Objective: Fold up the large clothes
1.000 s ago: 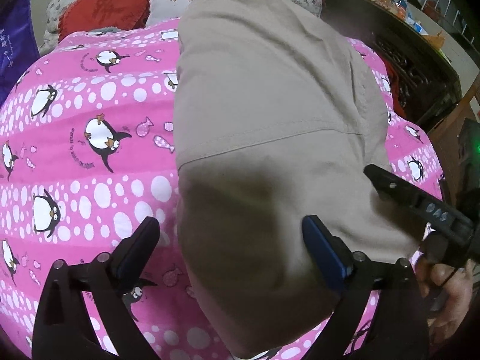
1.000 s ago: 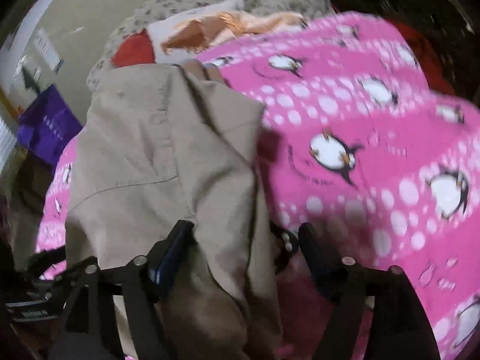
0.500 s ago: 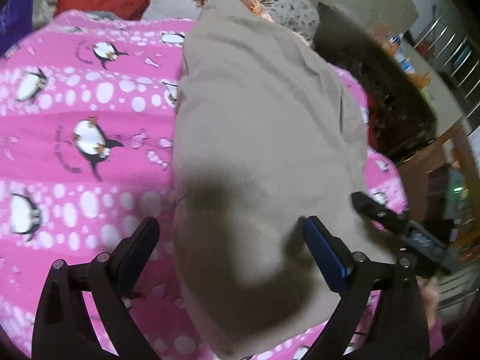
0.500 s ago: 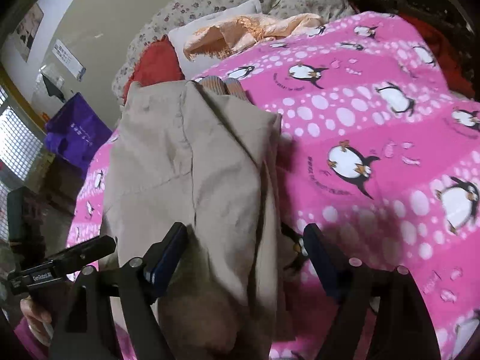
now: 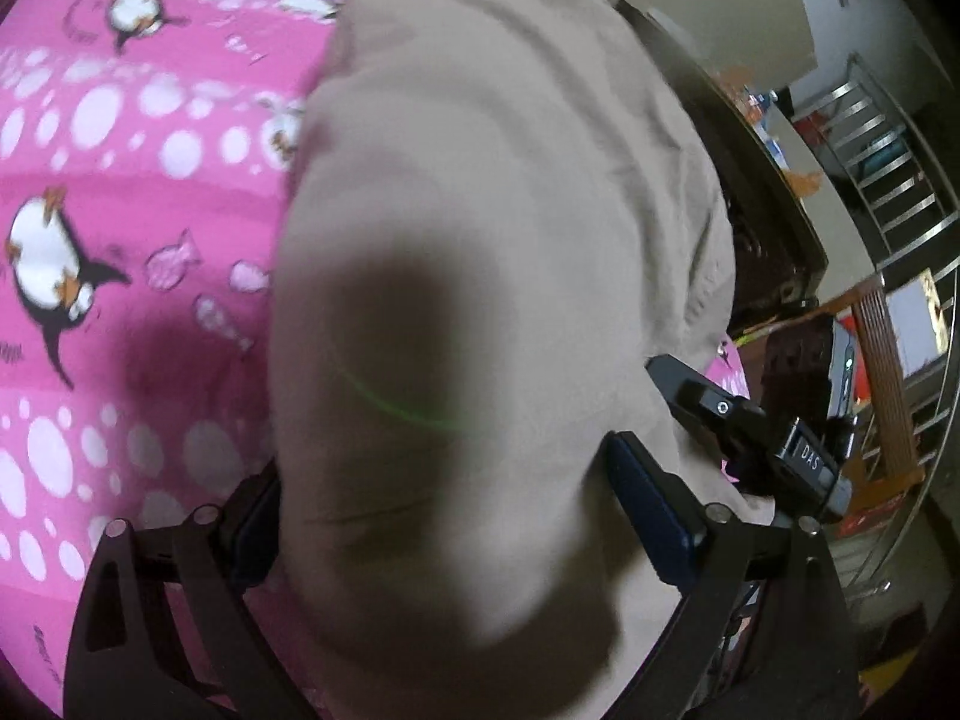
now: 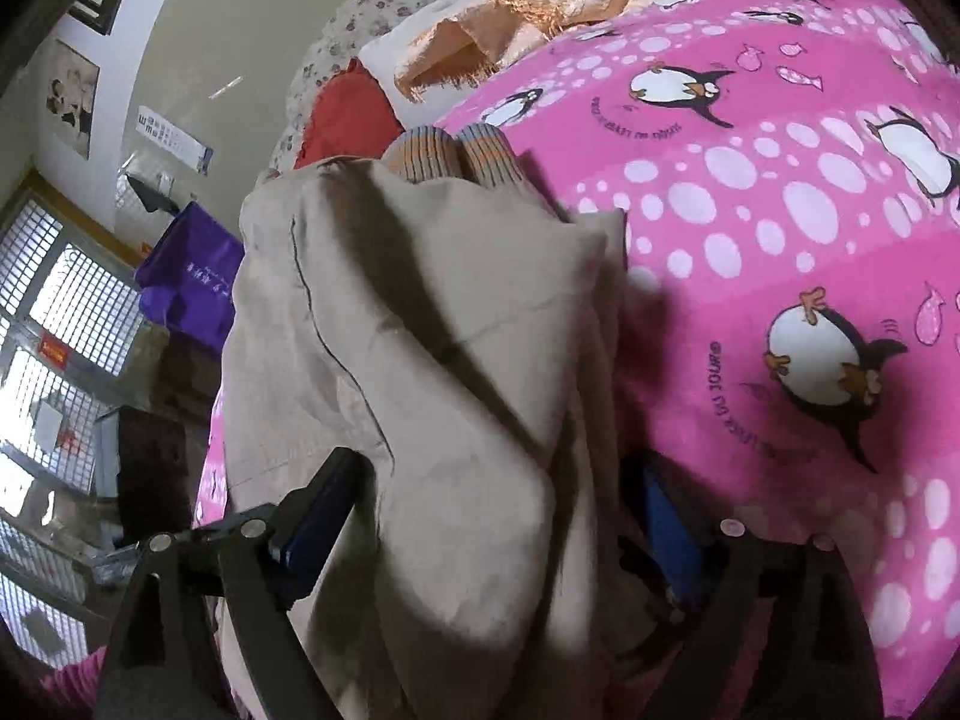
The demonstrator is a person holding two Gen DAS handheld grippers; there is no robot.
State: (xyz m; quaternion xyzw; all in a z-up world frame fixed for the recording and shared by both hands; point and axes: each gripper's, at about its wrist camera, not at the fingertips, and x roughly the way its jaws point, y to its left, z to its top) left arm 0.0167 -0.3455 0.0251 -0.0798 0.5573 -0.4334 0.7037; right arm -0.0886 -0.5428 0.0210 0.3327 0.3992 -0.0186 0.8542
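A large beige garment [image 5: 504, 228] lies lengthwise on a pink penguin-print bedspread [image 5: 120, 192]. My left gripper [image 5: 444, 510] is open, its jaws wide apart on either side of the garment's near end, the cloth bulging between them. The right gripper shows at the right of the left wrist view [image 5: 744, 426]. In the right wrist view the garment [image 6: 432, 360] runs away from me, with striped cuffs [image 6: 450, 150] at its far end. My right gripper [image 6: 498, 516] is open, its fingers straddling a raised fold of the cloth.
Pillows, a red cushion [image 6: 348, 114] and an orange cloth [image 6: 516, 12] lie at the head of the bed. A dark wooden cabinet [image 5: 762, 180] stands along one side. A purple bag [image 6: 192, 276] and window grilles are on the other side.
Both grippers have moved closer over the garment's near end, so the cloth now fills more of both views. Both grippers stay open.
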